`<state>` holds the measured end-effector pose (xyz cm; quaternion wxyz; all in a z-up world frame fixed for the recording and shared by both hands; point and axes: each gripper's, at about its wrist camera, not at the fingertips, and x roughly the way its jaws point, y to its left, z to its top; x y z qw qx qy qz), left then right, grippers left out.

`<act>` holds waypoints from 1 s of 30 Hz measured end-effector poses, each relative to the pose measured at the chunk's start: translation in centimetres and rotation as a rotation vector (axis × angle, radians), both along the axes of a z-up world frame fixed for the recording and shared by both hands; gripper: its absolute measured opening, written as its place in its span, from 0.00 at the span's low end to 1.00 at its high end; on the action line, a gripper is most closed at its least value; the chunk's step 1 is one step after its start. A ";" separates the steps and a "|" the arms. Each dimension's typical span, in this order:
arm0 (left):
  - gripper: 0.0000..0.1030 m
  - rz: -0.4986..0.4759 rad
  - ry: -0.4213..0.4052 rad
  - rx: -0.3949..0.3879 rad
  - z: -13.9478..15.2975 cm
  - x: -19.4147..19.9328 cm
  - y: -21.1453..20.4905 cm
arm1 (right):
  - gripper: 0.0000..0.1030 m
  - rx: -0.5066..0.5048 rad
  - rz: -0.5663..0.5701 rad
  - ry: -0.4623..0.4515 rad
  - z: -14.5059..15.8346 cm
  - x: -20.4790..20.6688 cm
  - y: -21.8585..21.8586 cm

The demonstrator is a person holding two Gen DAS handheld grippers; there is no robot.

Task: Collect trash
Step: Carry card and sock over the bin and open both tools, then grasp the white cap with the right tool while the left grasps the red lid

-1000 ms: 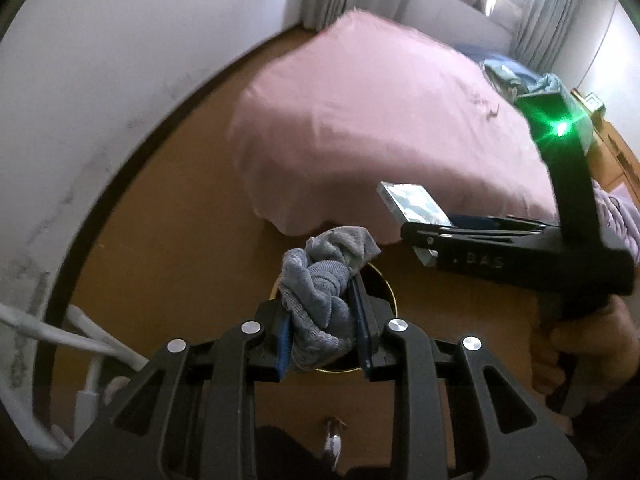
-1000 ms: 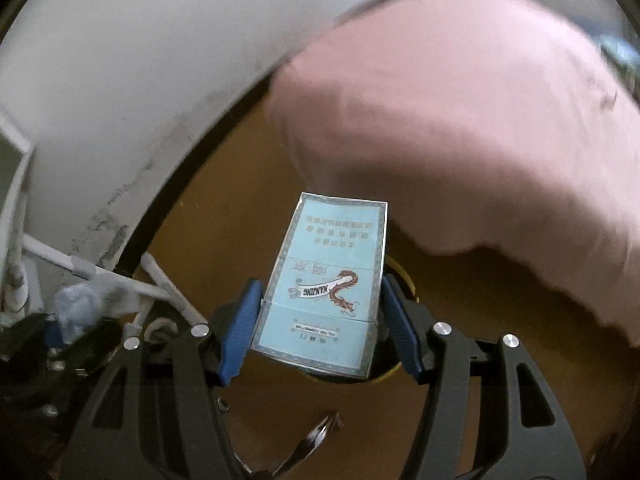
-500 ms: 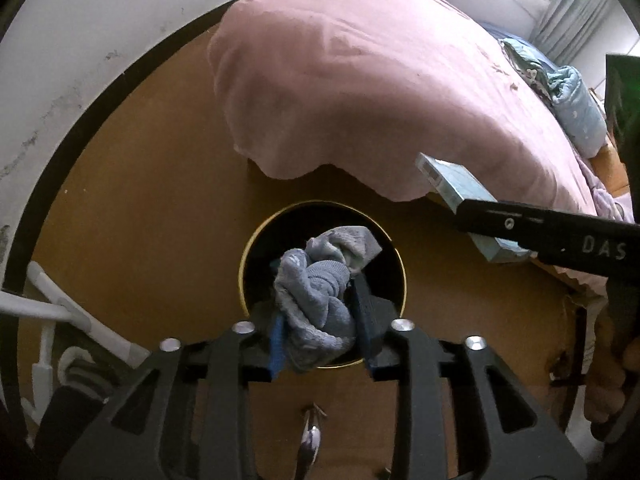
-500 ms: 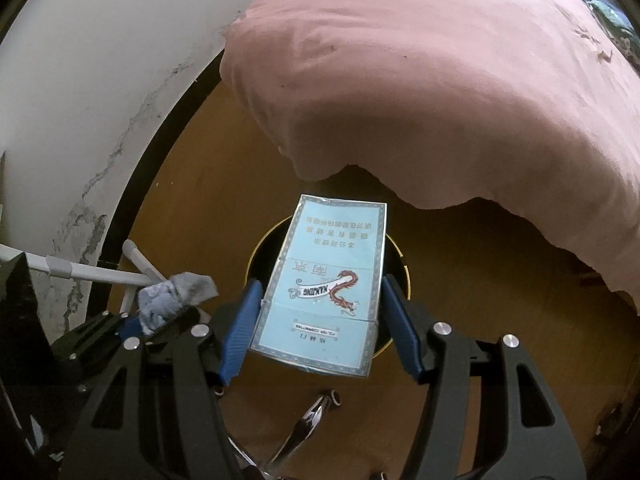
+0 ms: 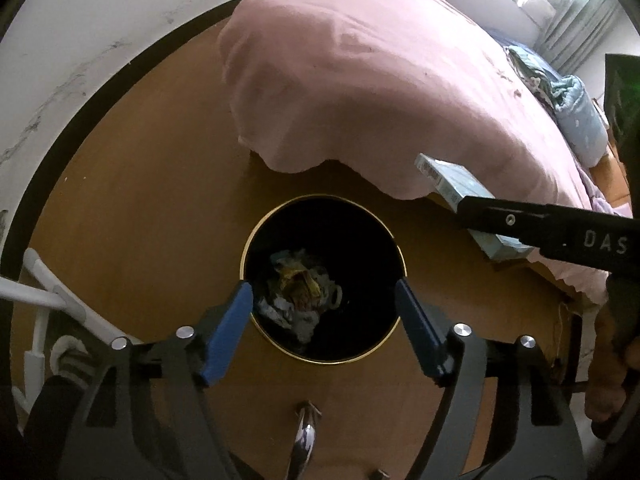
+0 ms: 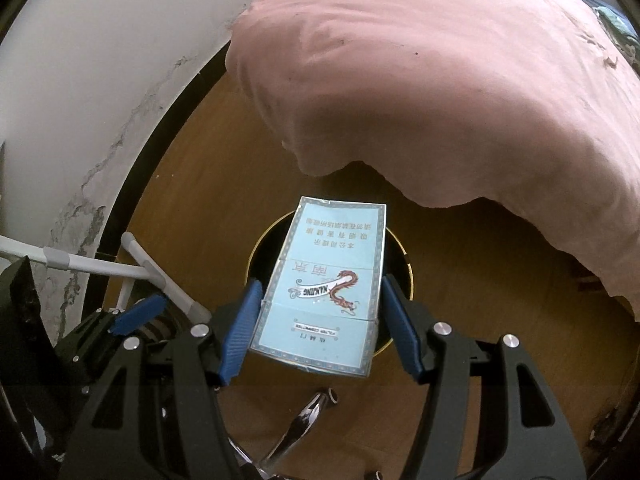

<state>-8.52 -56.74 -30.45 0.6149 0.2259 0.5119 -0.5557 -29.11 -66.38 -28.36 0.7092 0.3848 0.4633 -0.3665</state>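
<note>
Left claw [image 5: 324, 304] opening over bin rim [image 5: 256, 228], floor [image 5: 160, 220] around.

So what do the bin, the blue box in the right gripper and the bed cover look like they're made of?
Bin: dark, with a thin shiny gold rim; probably metal or plastic.
Blue box: printed cardboard, judging by its sharp folds and silvery border.
Bed cover: matte pink fabric with soft wrinkles.

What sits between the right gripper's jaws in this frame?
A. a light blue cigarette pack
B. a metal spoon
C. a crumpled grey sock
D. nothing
A: in the right wrist view the right gripper has its blue pads pressed on both sides of the light blue cigarette pack, held above the black bin.
</note>
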 end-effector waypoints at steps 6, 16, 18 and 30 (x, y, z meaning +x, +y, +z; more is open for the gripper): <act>0.88 0.012 -0.003 -0.023 0.6 0.2 0.6 | 0.79 -0.011 -0.002 -0.011 0.1 0.2 -0.1; 0.89 -0.028 -0.147 -0.063 6.6 -0.8 3.5 | 0.83 -0.250 0.020 0.040 5.4 0.8 1.8; 0.89 -0.049 -0.226 -0.111 10.5 -1.0 5.9 | 0.86 -0.345 0.031 0.041 7.8 1.2 2.9; 0.93 0.286 -0.473 -0.180 26.9 9.5 30.2 | 0.92 -0.472 0.432 -0.265 20.2 12.0 19.2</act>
